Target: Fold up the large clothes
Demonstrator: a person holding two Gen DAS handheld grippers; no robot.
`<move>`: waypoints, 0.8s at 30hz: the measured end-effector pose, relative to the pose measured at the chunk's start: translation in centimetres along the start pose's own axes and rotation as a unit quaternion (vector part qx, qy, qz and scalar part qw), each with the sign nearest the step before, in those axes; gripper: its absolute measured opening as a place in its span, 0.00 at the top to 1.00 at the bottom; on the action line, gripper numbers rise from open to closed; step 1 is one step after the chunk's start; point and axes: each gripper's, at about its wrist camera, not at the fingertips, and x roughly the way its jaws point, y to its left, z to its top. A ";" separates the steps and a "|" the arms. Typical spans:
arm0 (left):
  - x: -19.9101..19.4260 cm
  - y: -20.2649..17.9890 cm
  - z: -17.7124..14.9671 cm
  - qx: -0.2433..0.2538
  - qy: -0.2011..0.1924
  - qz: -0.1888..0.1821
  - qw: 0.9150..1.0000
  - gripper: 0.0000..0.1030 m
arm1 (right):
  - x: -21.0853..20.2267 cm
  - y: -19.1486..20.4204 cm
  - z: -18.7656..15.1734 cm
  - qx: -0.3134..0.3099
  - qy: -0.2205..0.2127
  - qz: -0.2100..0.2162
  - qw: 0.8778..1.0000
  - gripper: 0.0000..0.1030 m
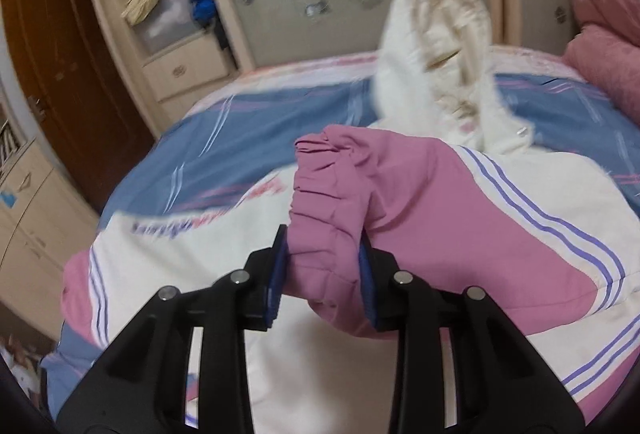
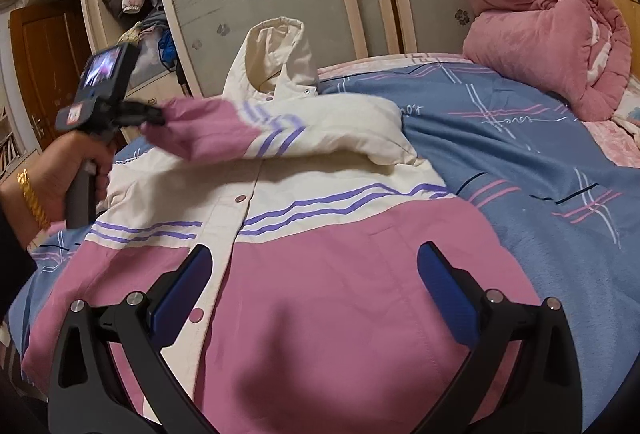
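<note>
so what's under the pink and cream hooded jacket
A blue bedsheet with pink and white lines shows all around the pink and cream hooded jacket. Anything directly beneath the jacket is covered.

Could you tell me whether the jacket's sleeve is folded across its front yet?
Partly folded. The left gripper pinches the pink cuff, and the sleeve stretches across the jacket chest, held up rather than resting flat.
</note>
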 end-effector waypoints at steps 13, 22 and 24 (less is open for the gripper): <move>3.5 4.4 -6.7 -0.003 0.052 0.025 0.998 0.02 | 1.0 1.6 -0.3 -0.021 0.012 0.014 1.000 0.01; -16.5 4.3 -16.0 0.036 -0.118 -0.031 0.992 0.02 | -0.5 1.7 -0.3 -0.035 -0.003 0.013 0.999 0.01; -19.1 3.8 -18.4 0.040 -0.118 -0.058 0.990 0.02 | -1.1 1.7 -0.5 -0.041 -0.009 0.011 0.999 0.01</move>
